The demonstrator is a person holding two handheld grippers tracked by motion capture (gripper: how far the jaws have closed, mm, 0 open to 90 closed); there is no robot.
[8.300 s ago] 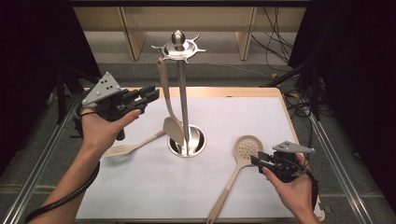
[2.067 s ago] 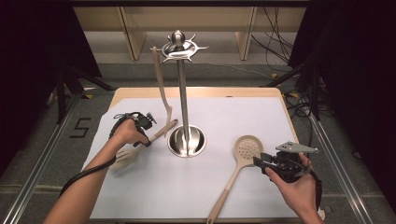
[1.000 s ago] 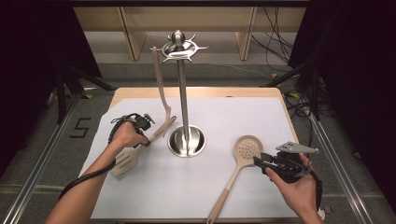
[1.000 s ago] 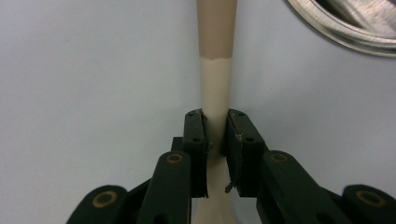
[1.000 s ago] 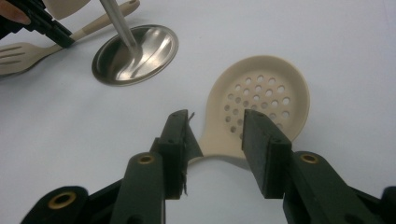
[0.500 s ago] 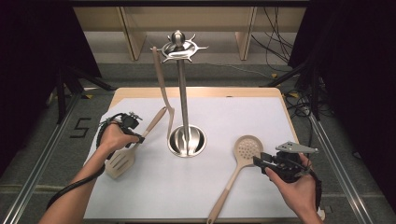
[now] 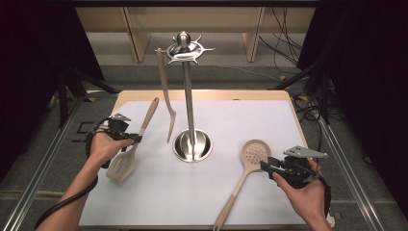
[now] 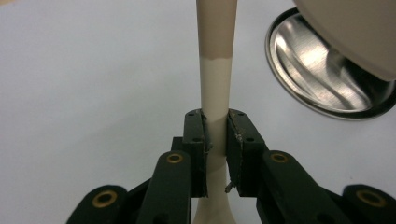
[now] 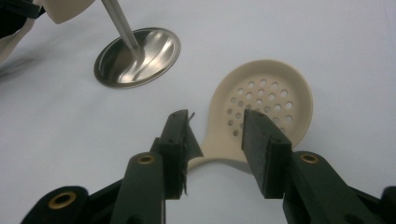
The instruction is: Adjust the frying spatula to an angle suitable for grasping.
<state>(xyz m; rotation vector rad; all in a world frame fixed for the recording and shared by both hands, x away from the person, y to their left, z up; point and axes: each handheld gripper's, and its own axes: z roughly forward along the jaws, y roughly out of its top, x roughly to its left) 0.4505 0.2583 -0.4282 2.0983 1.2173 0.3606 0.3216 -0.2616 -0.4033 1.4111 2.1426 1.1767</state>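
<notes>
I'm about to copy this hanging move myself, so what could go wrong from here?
The left gripper pinches only the slotted turner's thin handle, so its heavy head could swing or slip. Lifted toward the rack, it might knock the hanging utensil or tip the stand.

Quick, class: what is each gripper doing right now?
Left gripper: shut on the slotted turner's handle.
Right gripper: open, jaws over the skimmer, not gripping it.
</notes>
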